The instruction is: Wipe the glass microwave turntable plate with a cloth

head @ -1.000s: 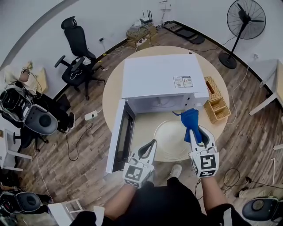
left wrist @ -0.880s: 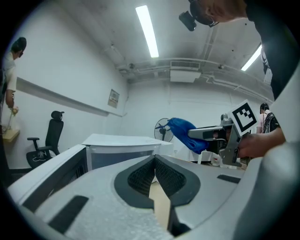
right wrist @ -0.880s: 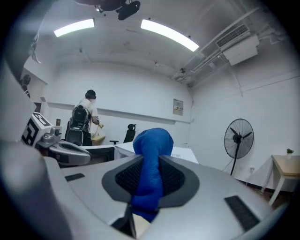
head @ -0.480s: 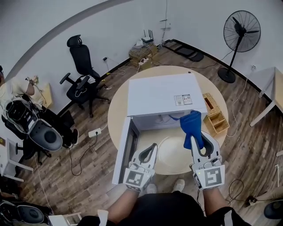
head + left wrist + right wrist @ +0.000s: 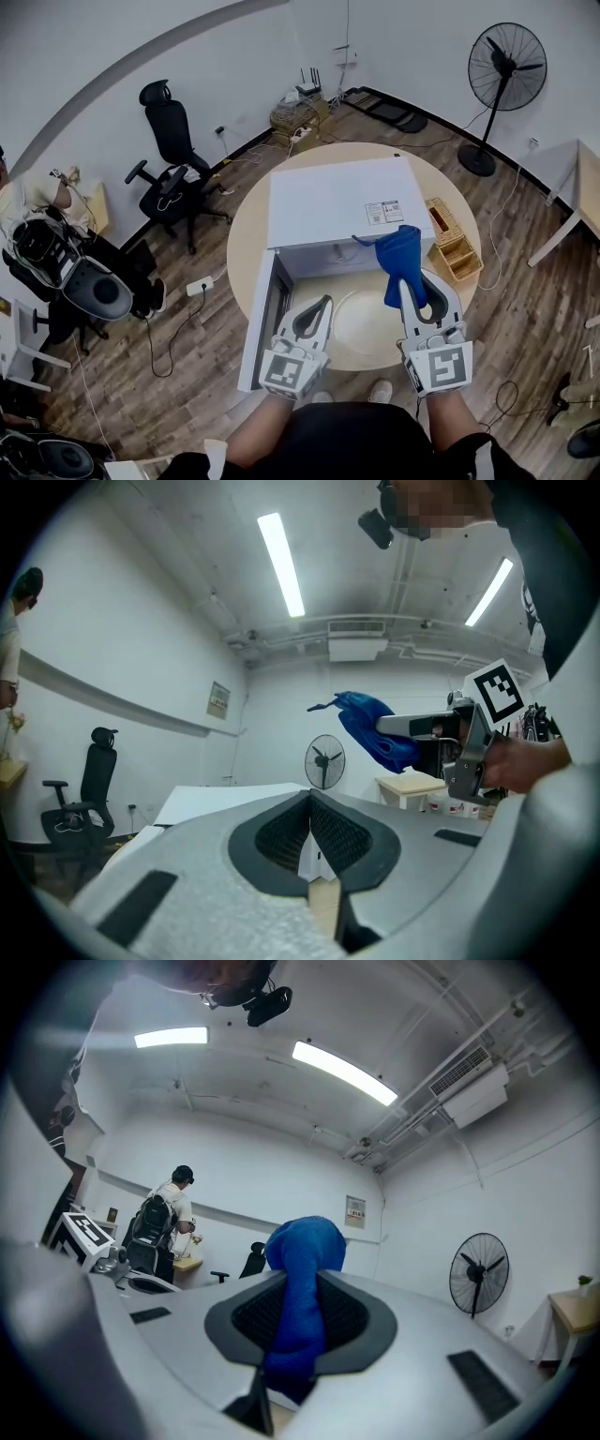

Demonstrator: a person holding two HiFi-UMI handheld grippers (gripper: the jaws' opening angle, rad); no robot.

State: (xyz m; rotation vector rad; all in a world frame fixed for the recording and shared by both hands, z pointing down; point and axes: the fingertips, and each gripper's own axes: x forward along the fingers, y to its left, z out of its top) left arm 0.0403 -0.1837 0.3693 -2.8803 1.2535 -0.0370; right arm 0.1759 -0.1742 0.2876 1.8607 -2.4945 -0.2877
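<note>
Holding a blue cloth point(image 5: 401, 258) bunched between its jaws, the right gripper point(image 5: 419, 286) hangs just in front of the microwave point(image 5: 342, 202), at the right side of its open cavity. The right gripper view confirms the grip: both pads press on the cloth point(image 5: 302, 1251), which rises in a rounded wad past the tips of the right gripper point(image 5: 300, 1283). Left gripper point(image 5: 322, 305): in front of the microwave near its left side, jaws closed tip to tip with nothing between them, as the left gripper view shows point(image 5: 309, 797); the same view catches the cloth point(image 5: 370, 726) held aloft off to the side. Glass turntable plate point(image 5: 361, 319): a pale round disc lying flat on the round table point(image 5: 246, 234), just in front of the microwave's opening, between the two grippers and touched by neither; the cloth is clear of it. Microwave door point(image 5: 262, 323): swung open at the microwave's left. Label point(image 5: 392, 212): on the microwave's top, near the front right corner. Wicker basket point(image 5: 450, 239): on the table, just beside the microwave's right side. Office chair point(image 5: 173, 131): on the floor, well apart to the microwave's left rear. Standing fan point(image 5: 506, 56): on the floor, well apart to its right rear. Person with a backpack point(image 5: 164, 1218): far off in the right gripper view.
</note>
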